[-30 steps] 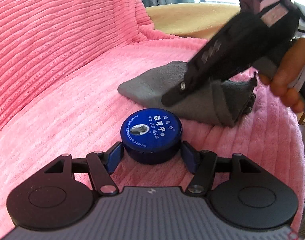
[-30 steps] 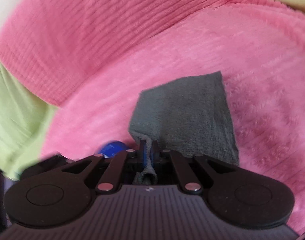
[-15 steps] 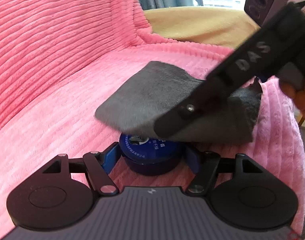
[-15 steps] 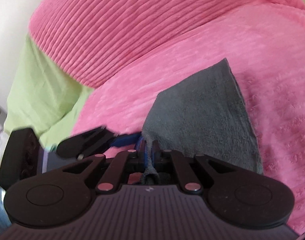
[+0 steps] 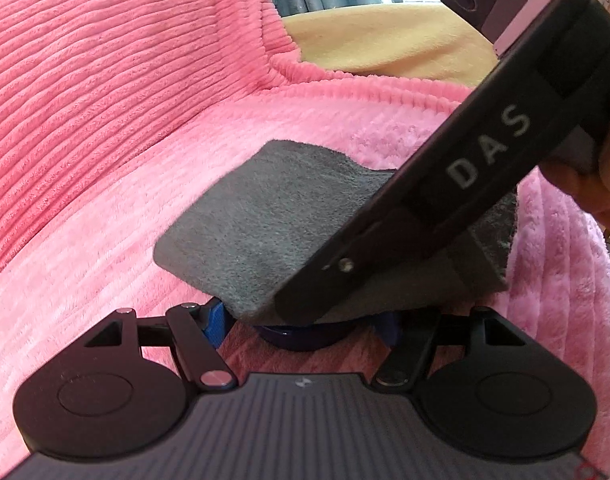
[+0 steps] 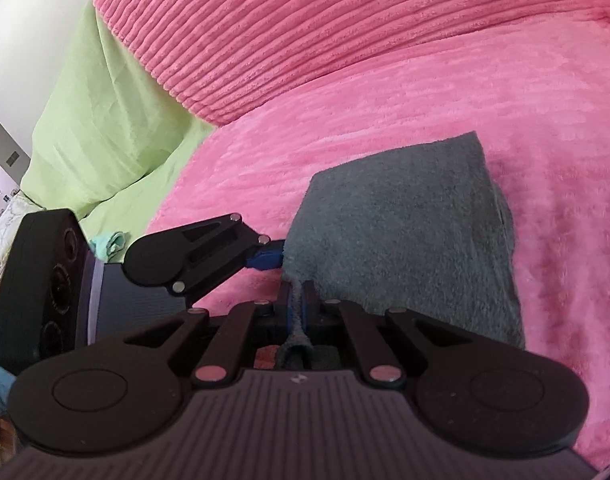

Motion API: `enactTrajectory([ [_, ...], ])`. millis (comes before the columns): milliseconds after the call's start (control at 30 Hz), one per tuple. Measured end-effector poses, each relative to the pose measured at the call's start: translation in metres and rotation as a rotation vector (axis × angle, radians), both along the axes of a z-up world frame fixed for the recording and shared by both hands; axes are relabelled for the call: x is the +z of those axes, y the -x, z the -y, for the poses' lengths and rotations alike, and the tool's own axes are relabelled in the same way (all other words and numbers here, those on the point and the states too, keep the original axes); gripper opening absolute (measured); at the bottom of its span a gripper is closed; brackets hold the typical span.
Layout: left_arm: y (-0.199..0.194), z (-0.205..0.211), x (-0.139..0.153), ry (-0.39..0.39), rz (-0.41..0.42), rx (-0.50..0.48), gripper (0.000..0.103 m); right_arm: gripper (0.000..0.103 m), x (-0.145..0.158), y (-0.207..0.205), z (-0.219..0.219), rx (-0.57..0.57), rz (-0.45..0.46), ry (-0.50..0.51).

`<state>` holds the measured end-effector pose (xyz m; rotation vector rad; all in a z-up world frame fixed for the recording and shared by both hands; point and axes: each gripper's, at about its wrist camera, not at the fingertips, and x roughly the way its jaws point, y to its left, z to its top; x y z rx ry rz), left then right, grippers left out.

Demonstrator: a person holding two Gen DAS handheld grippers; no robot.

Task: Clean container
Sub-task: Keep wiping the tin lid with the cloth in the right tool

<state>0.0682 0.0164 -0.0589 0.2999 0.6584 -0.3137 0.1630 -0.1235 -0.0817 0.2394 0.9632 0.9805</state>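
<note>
A round dark-blue tin (image 5: pixel 305 338) sits between the blue pads of my left gripper (image 5: pixel 305 330), which is shut on its sides. Only the tin's lower front edge shows. A grey cloth (image 5: pixel 273 220) lies over the tin's lid. My right gripper (image 6: pixel 297 294) is shut on a fold of the grey cloth (image 6: pixel 405 248) and holds it down over the tin. The right gripper's black body (image 5: pixel 445 216) crosses the left wrist view from the upper right. The left gripper (image 6: pixel 209 252) shows at the left of the right wrist view, its blue pad touching the cloth's edge.
Everything rests on a pink ribbed plush cover (image 5: pixel 105 160) over a sofa seat and back. A tan cushion (image 5: pixel 377 44) lies behind. A light-green sheet (image 6: pixel 105 120) covers the sofa part to the left. My hand (image 5: pixel 601 184) holds the right gripper.
The right gripper has carried the grey cloth from behind the tin onto its lid. The lid's label, visible a second ago, is now covered. The left gripper has kept its hold.
</note>
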Motion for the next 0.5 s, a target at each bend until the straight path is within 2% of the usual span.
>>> enactTrajectory([
  [333, -0.007, -0.012, 0.0, 0.016, -0.015, -0.011, 0.069, 0.001, -0.003, -0.005, -0.005, -0.107, -0.005, -0.031],
  [433, -0.006, -0.011, 0.0, 0.013, -0.009, -0.012, 0.069, 0.001, 0.0, -0.005, -0.007, -0.087, 0.006, -0.016],
  [500, -0.004, -0.009, 0.0, 0.003, 0.0, -0.015, 0.069, 0.002, 0.006, -0.001, -0.009, -0.026, 0.035, 0.021],
])
